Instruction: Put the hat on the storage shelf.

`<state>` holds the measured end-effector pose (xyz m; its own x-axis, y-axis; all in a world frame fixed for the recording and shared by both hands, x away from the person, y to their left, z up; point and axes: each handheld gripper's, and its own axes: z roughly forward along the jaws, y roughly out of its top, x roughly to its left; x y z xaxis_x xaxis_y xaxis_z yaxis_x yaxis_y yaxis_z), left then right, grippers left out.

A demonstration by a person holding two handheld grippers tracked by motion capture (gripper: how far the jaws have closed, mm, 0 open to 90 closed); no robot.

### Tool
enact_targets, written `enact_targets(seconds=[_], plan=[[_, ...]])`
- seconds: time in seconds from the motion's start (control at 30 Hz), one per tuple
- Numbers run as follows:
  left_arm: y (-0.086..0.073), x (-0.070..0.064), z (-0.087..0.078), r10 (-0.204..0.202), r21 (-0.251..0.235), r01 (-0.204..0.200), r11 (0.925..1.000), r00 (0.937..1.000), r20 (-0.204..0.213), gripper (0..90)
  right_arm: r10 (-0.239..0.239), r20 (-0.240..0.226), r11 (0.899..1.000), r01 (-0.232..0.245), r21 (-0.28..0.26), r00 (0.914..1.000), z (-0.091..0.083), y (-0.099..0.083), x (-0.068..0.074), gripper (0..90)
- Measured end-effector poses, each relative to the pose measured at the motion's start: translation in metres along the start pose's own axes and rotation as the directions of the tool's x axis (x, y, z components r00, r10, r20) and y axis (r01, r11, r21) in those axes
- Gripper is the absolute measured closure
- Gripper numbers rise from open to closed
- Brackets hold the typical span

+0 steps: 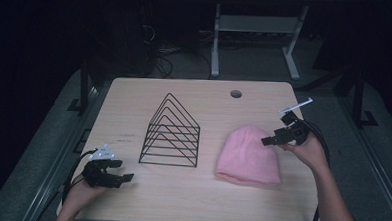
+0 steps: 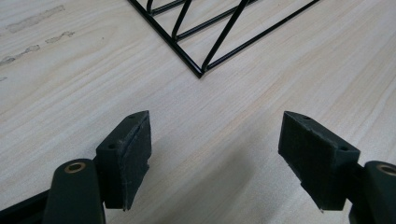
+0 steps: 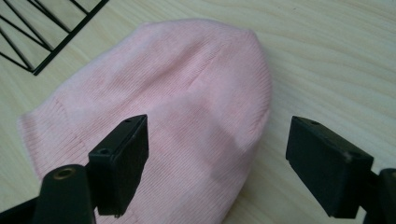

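A pink knit beanie lies flat on the wooden table, right of centre. A black wire rack with triangular dividers stands at the table's middle. My right gripper hovers over the beanie's upper right edge, open; in the right gripper view the beanie lies under and between its jaws, with nothing held. My left gripper is open near the front left corner, pointed at the rack's near corner and well short of it.
A round cable hole sits near the table's far edge. Bare wood lies in front of the rack and the beanie. Beyond the table stand a white desk frame and cables on a dark floor.
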<state>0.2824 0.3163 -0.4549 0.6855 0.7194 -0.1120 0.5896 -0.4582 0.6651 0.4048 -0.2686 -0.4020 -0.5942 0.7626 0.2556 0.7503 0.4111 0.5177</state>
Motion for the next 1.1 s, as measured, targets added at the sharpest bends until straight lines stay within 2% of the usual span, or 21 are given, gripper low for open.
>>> enact_targets(seconds=[0.17,0.23,0.47,0.67,0.83,0.93,1.1], plan=[[-0.001,0.0,-0.001,-0.01,-0.001,0.01,0.9999,0.9999,0.001,25.7,0.009,-0.005,1.0,-0.009,0.015,0.9999,0.008,0.008,-0.007,21.2],[-0.001,0.002,-0.002,-0.001,0.004,0.001,1.0,1.0,-0.001,25.7,0.005,-0.006,1.0,-0.005,0.026,1.0,0.01,0.012,-0.007,21.5],[-0.001,0.002,-0.001,-0.006,0.007,0.006,1.0,1.0,0.004,25.7,0.01,0.001,0.998,-0.01,0.056,1.0,0.021,0.026,-0.012,22.8],[-0.002,0.002,-0.002,-0.005,0.007,0.005,1.0,1.0,0.005,25.7,0.023,0.001,0.997,-0.023,0.077,0.9997,0.033,0.029,-0.015,26.3],[-0.002,0.003,-0.001,-0.012,0.006,0.012,0.9999,0.9999,0.006,25.7,0.027,0.006,0.995,-0.028,0.091,0.9996,0.044,0.03,-0.02,34.0],[-0.002,0.002,-0.001,-0.016,0.007,0.016,0.9998,0.9998,0.01,25.7,0.047,-0.003,0.994,-0.046,0.102,0.9989,0.049,0.03,-0.024,41.7],[-0.002,0.003,-0.001,-0.01,0.011,0.01,0.9999,0.9999,0.007,25.7,0.05,-0.025,0.992,-0.047,0.119,0.9984,0.056,0.029,-0.027,49.4]])
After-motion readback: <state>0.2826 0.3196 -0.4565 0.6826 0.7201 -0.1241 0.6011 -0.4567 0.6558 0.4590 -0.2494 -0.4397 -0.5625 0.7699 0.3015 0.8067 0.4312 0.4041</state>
